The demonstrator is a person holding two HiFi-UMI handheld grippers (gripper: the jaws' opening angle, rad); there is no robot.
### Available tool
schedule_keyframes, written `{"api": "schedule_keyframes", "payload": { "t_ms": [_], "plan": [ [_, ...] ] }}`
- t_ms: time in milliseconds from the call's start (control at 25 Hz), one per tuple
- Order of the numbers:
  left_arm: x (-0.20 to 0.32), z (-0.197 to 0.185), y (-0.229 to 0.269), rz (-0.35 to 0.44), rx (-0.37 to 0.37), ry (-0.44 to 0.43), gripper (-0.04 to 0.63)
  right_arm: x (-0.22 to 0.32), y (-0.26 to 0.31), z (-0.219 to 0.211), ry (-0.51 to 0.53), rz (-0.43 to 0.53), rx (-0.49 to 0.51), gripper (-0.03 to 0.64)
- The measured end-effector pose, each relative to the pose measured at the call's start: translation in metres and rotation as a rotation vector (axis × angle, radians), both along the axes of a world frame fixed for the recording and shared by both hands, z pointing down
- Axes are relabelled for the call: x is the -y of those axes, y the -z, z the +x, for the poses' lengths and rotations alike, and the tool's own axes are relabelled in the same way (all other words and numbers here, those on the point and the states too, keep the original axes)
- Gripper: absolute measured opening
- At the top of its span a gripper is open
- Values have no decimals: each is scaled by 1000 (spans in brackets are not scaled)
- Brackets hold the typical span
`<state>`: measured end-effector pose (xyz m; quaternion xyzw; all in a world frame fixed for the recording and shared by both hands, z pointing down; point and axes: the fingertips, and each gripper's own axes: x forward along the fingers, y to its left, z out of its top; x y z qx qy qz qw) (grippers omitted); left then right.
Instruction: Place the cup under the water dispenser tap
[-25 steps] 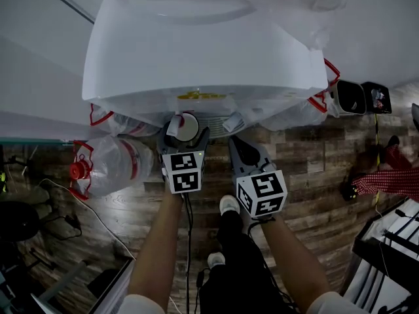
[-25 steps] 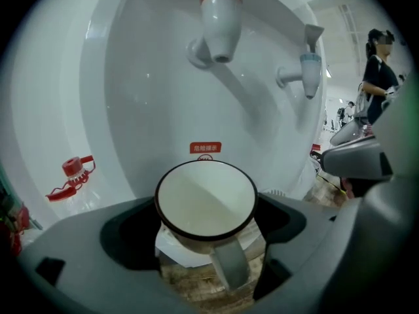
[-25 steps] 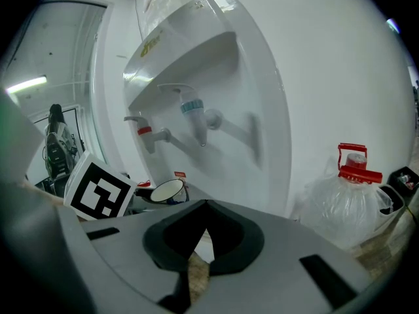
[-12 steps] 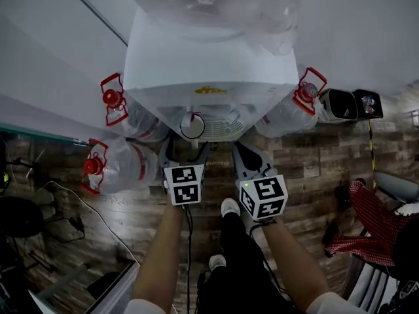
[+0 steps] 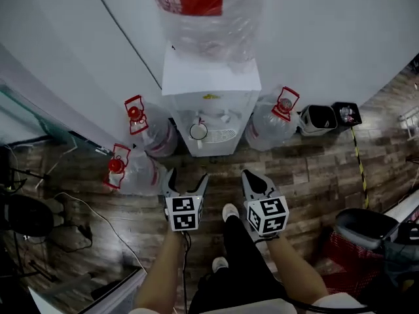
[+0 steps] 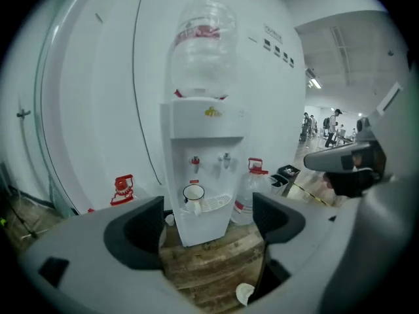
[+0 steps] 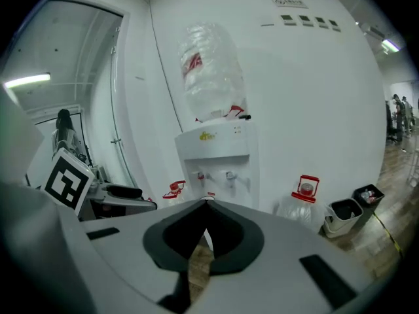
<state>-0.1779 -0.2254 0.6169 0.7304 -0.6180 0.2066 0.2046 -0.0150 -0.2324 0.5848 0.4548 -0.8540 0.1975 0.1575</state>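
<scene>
Cup [image 5: 198, 131] sits on tray's [image 5: 220, 136] left edge, far from left tongs [image 5: 186, 179].

Your left gripper [image 6: 208, 229], fingers [image 6: 141, 231] wide apart around bare wooden floor [image 6: 209, 260], well away from the water dispenser [image 6: 204, 129], cup [image 6: 193, 193] on its drip tray [image 6: 217, 203] beneath the red tap [image 6: 195, 161], spare jug [image 6: 247, 190] beside it.
</scene>
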Motion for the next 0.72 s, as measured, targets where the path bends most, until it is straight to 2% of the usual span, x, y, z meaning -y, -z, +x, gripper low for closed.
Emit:
{"api": "schedule_keyframes", "payload": {
  "t_ms": [280, 480, 720],
  "plan": [
    [-107, 17, 107, 24, -83, -17, 459, -105, 88, 19, -34, -5, 2, 21],
    [-185, 31, 169, 56, -64, -82, 427, -164, 154, 19, -47, 15, 46, 21],
    [-245, 37, 233, 81, -108, -66, 358, -218, 221, 30, -44, 23, 113, 20]
  ]
}}
